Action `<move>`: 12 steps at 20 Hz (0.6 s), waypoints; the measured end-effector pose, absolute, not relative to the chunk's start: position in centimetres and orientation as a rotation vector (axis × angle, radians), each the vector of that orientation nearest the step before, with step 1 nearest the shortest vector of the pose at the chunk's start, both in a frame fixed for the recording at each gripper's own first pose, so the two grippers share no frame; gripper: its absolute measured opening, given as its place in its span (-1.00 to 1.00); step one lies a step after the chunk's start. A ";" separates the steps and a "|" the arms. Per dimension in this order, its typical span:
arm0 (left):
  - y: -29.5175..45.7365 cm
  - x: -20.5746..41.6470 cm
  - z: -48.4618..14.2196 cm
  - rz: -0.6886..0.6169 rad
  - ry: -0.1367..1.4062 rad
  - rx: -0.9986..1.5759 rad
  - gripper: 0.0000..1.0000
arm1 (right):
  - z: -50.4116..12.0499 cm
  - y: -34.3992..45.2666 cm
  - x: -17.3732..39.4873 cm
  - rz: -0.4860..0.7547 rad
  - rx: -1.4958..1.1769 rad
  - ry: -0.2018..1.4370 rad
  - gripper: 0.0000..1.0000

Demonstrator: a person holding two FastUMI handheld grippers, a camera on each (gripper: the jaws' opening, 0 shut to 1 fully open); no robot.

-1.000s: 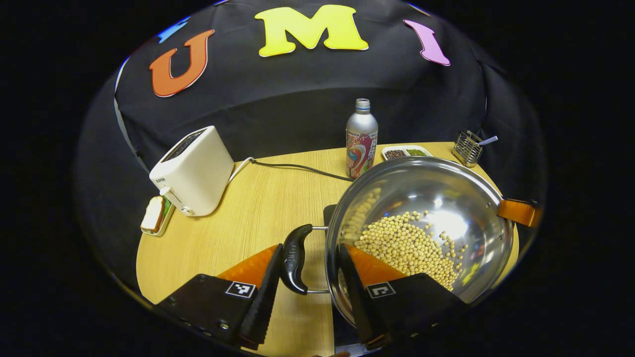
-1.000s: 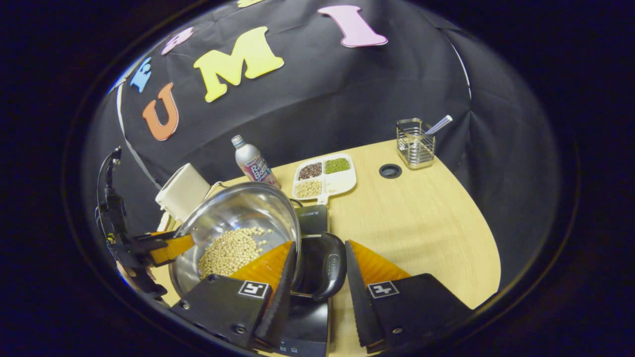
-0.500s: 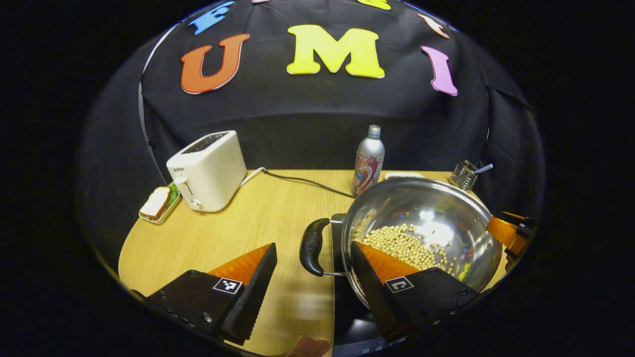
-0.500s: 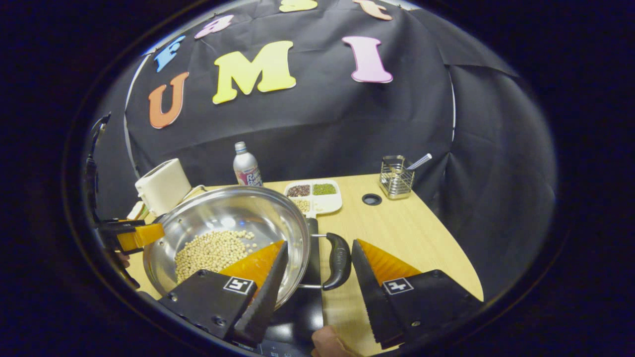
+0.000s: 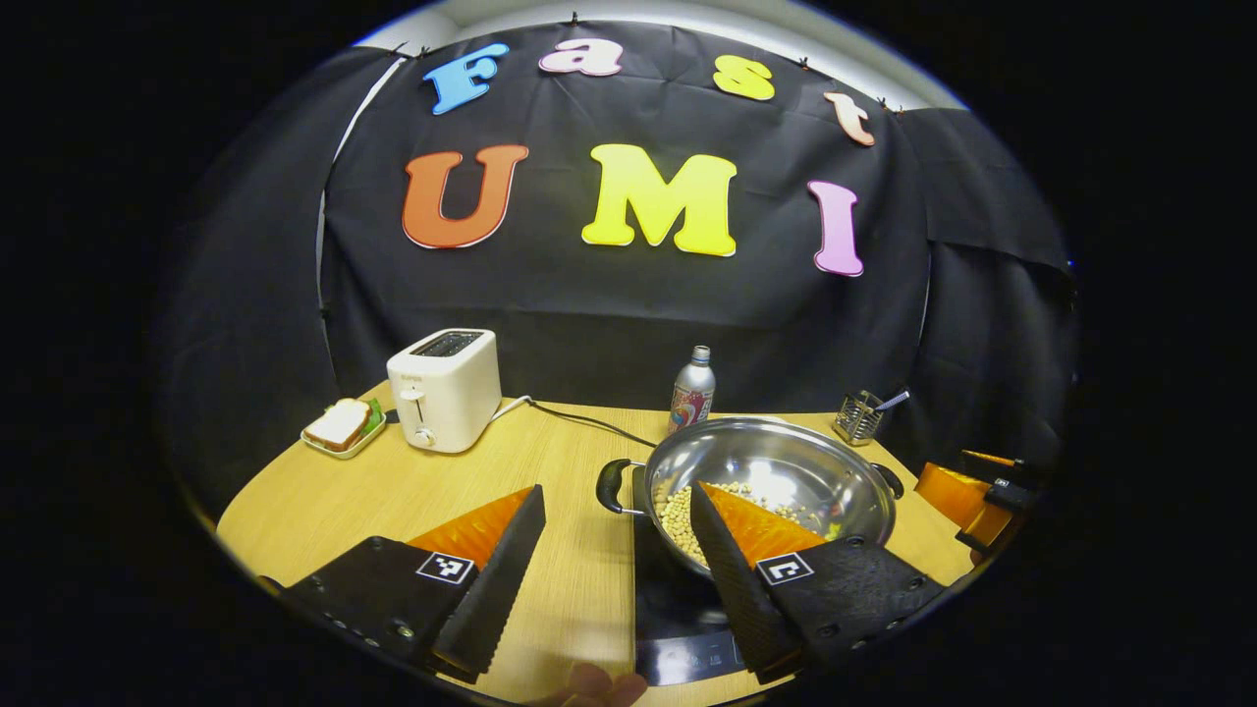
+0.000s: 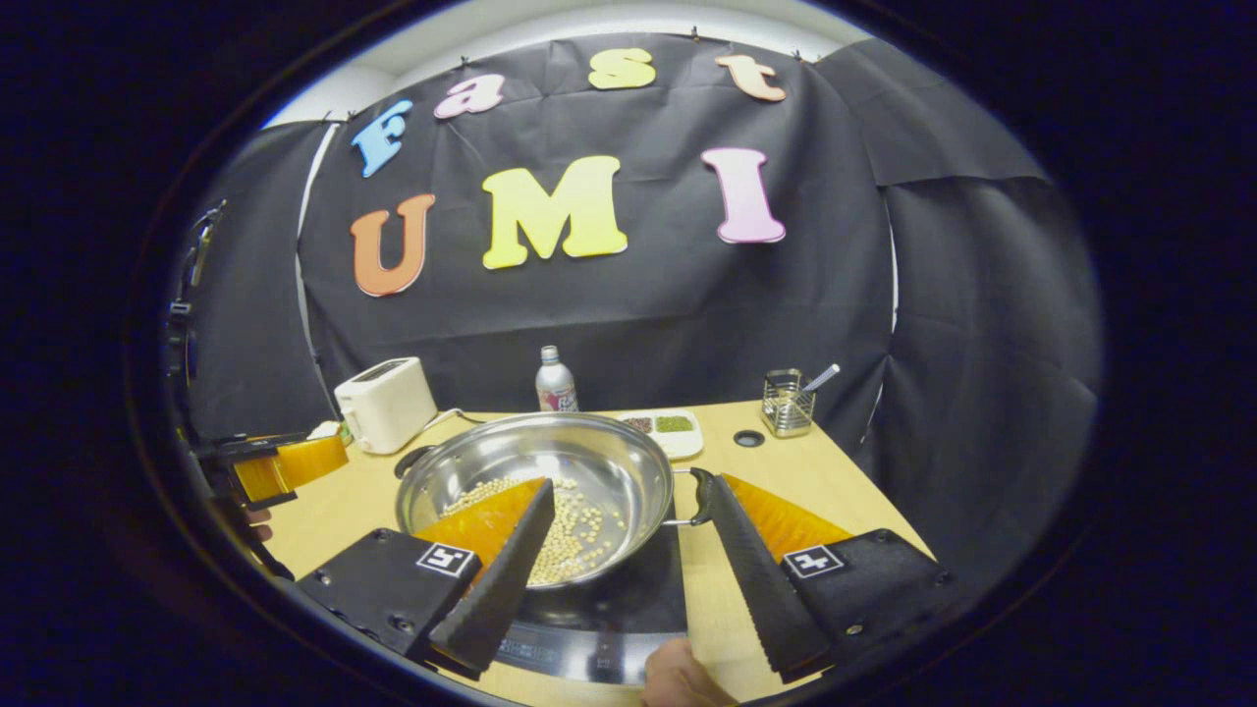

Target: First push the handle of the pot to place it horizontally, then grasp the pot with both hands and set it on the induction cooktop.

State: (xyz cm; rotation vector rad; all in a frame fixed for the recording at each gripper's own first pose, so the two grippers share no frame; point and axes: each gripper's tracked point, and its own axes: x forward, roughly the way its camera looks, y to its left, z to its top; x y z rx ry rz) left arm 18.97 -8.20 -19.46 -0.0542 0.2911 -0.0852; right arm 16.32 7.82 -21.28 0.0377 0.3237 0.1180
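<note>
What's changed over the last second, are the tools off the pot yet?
Yes. Both tools, left and right, have pulled back from the pot handles with jaws open. The pot of soybeans stays on the induction cooktop; toaster and bottle unmoved.

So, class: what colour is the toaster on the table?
Cream-white toaster, clearest in the left gripper view.

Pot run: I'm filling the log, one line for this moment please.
pot: on induction cooktop | left gripper: open | right gripper: open | soybeans: inside
</note>
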 end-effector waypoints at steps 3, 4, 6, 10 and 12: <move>-9.0 15.5 -17.9 -0.102 0.261 -0.040 0.82 | -19.8 7.9 13.3 0.124 0.054 0.297 0.99; -9.2 14.5 -17.3 -0.108 0.252 -0.043 0.83 | -19.3 8.0 12.2 0.131 0.057 0.289 0.99; -9.3 12.5 -15.8 -0.101 0.215 -0.047 0.83 | -17.9 7.6 10.2 0.130 0.061 0.259 0.99; -8.6 8.5 -11.9 -0.077 0.133 -0.013 0.84 | -14.8 7.2 6.2 0.135 0.043 0.199 0.99; -8.2 6.5 -9.1 -0.070 0.075 -0.001 0.86 | -12.0 7.0 4.0 0.139 0.048 0.142 0.99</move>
